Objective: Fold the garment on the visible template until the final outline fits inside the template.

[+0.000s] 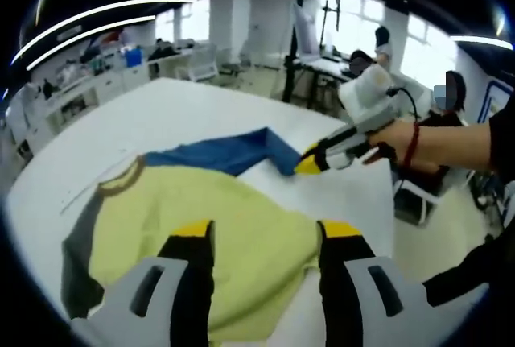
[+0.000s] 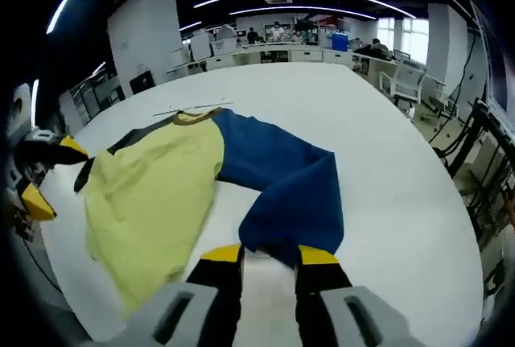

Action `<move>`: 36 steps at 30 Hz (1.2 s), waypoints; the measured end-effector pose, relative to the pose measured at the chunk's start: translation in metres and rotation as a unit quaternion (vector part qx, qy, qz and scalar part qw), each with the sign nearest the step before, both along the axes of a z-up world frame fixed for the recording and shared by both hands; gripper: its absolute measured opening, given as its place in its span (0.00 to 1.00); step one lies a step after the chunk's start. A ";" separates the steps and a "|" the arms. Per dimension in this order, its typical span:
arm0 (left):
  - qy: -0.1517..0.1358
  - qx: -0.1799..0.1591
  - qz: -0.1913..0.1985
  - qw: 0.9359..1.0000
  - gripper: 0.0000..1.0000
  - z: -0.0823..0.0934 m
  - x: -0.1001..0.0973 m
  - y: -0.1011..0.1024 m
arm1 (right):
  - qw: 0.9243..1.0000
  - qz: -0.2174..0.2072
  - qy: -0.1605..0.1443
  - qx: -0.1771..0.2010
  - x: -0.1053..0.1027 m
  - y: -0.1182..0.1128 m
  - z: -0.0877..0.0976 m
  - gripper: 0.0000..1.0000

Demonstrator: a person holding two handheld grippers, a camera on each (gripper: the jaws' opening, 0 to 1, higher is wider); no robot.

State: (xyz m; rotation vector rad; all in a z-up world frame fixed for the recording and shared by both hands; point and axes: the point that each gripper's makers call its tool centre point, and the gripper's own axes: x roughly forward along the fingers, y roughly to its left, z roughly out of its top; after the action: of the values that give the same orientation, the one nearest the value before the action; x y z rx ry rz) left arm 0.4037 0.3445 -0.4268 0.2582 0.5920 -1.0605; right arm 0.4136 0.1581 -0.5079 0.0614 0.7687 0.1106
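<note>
Garment, yellow-bodied with a blue sleeve, lies on our white table; right gripper pinches the sleeve's cuff at 6 o'clock, left gripper gapes above the yellow body.

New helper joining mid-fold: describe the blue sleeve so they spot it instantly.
On the big white table lies a yellow-bodied garment. From its collar end a long blue sleeve bends toward the right gripper, whose fingers pinch its cuff. It is the only bright blue cloth; the opposite sleeve is dark grey.
</note>
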 end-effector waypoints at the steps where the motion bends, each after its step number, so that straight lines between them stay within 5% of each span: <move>1: 0.000 0.000 0.001 1.000 0.49 0.000 0.000 0.001 | 1.000 -0.009 -0.003 0.001 0.000 -0.003 0.002 0.22; 10: -0.013 0.005 0.024 1.000 0.53 0.001 0.008 0.023 | 0.996 -0.085 0.037 -0.013 -0.012 -0.028 -0.007 0.22; 23: -0.028 0.001 0.079 0.996 0.63 0.002 0.012 0.064 | 0.988 -0.130 0.072 -0.032 -0.028 -0.019 -0.026 0.22; 36: -0.021 0.030 0.188 0.982 0.58 -0.024 0.022 0.159 | 0.981 -0.177 0.072 -0.024 -0.025 -0.022 -0.032 0.12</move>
State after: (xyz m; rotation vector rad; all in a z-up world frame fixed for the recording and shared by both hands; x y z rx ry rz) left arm 0.4254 0.5036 -0.4506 0.2113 0.6070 -0.6721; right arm 0.3889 0.1364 -0.5398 0.1599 0.8937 -0.2539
